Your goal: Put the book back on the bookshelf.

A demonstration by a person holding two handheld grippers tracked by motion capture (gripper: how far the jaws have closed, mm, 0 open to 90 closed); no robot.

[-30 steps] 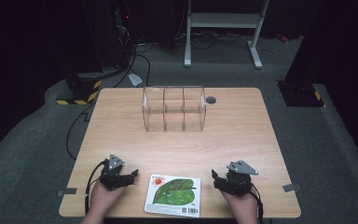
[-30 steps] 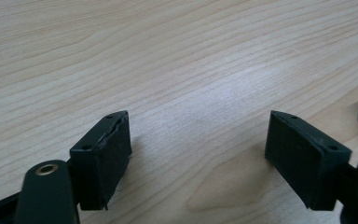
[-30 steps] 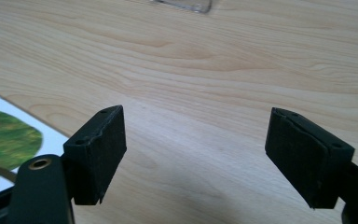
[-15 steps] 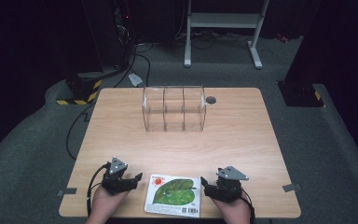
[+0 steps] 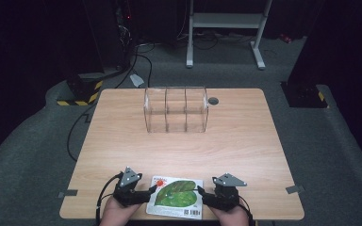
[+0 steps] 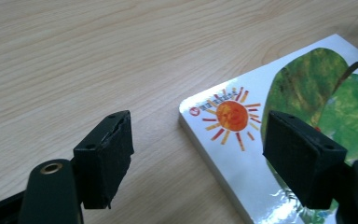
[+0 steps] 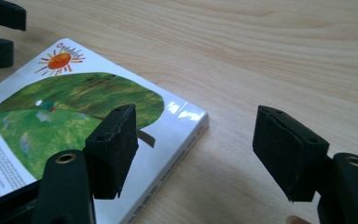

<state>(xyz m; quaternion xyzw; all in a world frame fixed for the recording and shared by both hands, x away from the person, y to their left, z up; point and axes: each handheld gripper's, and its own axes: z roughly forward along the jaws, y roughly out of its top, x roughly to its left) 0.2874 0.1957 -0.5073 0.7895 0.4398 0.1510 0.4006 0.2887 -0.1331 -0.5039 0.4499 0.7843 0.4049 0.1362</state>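
Book (image 5: 175, 197) lay flat at the table's (image 5: 245, 141) six o'clock edge. You brought both grippers inward since a second earlier: left gripper (image 5: 152, 189) gaped over its nine o'clock corner, right gripper (image 5: 201, 192), jaws just narrowing but not pinching, straddled its three o'clock edge. Lift looked imminent.

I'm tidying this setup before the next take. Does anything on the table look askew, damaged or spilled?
Nothing stands out. The picture book lies flat and closed near the table's front edge, slightly turned against it, cover intact. The clear divider rack stands upright. No spills.
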